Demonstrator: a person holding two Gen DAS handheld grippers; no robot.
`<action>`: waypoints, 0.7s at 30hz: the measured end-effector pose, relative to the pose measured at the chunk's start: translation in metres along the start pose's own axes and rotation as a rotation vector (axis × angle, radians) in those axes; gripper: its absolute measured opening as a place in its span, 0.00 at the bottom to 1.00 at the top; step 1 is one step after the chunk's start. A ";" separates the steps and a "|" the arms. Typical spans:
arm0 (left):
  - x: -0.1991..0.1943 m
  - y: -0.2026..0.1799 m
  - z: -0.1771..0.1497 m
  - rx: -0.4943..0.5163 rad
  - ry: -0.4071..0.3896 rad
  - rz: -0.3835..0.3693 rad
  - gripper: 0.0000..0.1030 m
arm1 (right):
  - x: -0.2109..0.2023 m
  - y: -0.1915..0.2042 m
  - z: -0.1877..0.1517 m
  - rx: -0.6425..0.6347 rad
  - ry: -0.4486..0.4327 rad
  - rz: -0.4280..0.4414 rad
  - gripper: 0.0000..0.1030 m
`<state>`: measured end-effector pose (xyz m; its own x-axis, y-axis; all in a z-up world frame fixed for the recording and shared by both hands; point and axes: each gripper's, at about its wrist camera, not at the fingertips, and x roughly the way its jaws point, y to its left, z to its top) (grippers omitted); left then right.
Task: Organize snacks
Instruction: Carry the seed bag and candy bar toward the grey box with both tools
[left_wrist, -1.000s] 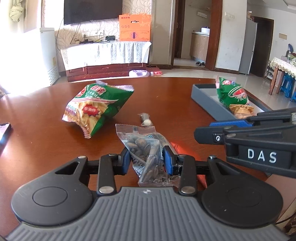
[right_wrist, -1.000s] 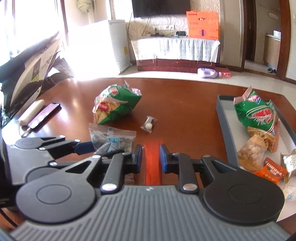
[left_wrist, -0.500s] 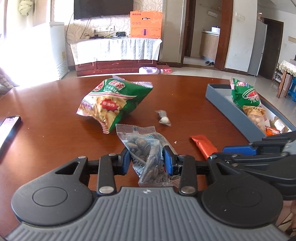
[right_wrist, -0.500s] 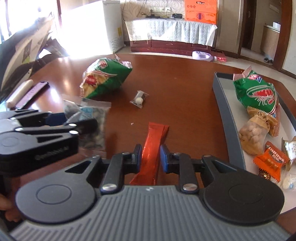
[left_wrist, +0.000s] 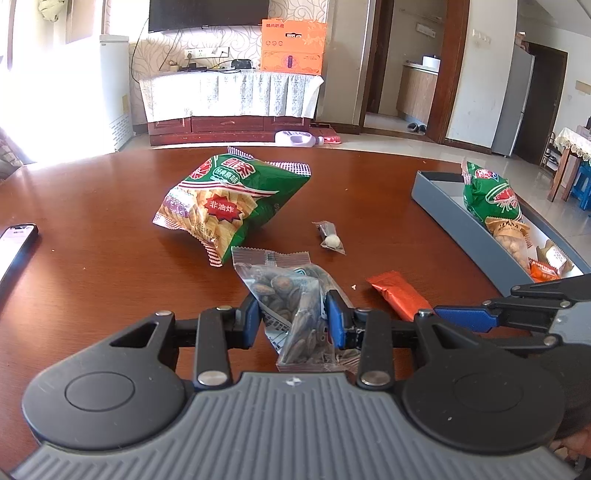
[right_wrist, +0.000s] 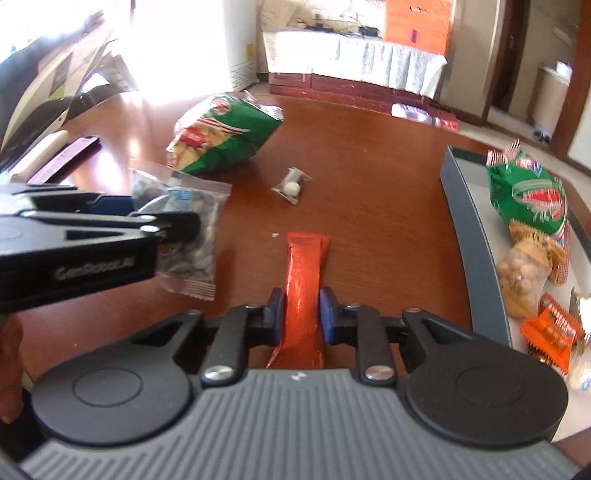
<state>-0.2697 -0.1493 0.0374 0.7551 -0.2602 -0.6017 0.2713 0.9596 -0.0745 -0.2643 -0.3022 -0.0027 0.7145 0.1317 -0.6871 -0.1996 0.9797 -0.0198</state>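
Note:
My left gripper (left_wrist: 293, 317) is shut on a clear packet of seeds (left_wrist: 291, 295), which hangs just over the brown table (left_wrist: 92, 258). In the right wrist view the same seed packet (right_wrist: 199, 240) shows beside the left gripper (right_wrist: 162, 225). My right gripper (right_wrist: 302, 310) is shut on an orange-red snack stick (right_wrist: 304, 273), also seen as the orange stick (left_wrist: 397, 291) in the left wrist view. A big green chips bag (left_wrist: 229, 203) and a small wrapped candy (left_wrist: 330, 238) lie on the table. The grey tray (left_wrist: 443, 212) at the right holds several snacks.
A phone (left_wrist: 14, 243) lies at the table's left edge. In the tray are a green bag (right_wrist: 528, 195), a packet of round nuts (right_wrist: 521, 280) and small orange packets (right_wrist: 550, 332). A dark remote (right_wrist: 70, 155) and a pale tube lie at the left.
The right gripper with the orange stick has sunk lower toward the table, and more of the stick shows ahead of its pads. The left gripper drifted slightly, still holding the seed packet.

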 end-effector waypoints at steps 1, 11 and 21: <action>-0.001 0.001 0.000 -0.003 -0.001 0.000 0.42 | -0.003 0.000 0.000 -0.001 -0.009 0.001 0.23; -0.004 -0.014 0.004 0.011 -0.018 -0.017 0.42 | -0.034 -0.006 0.008 0.012 -0.087 0.023 0.23; -0.003 -0.042 0.005 0.077 -0.024 -0.018 0.42 | -0.058 -0.029 0.009 0.057 -0.127 0.010 0.23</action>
<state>-0.2803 -0.1890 0.0462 0.7637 -0.2803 -0.5815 0.3289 0.9441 -0.0231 -0.2938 -0.3373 0.0443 0.7929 0.1557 -0.5892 -0.1708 0.9848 0.0305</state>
